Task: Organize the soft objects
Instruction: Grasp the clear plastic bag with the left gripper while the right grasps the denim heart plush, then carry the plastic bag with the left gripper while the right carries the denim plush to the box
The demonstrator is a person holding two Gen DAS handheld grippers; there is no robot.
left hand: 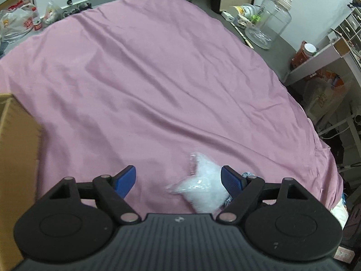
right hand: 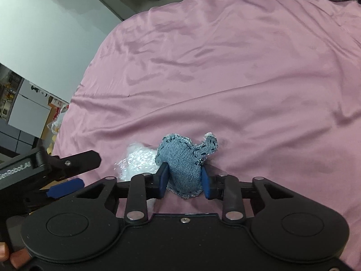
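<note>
Right gripper (right hand: 184, 180) pinching denim pouch (right hand: 186, 160) — left gripper (left hand: 178, 179) spread beside white bag (left hand: 202, 189); cardboard box (left hand: 15, 158) contents hidden.

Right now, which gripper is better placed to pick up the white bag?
Left. The left gripper is open, and the white bag lies between its fingers on the pink cloth. The right gripper is shut on the denim toy.

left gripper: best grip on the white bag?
Take the white bag across its puffy middle, coming from above and behind, as the left hand-held gripper already faces it. Its pads stand wide open; the bag sits against the right one, so shift right to centre it. The pointed corners look too thin to hold.
</note>
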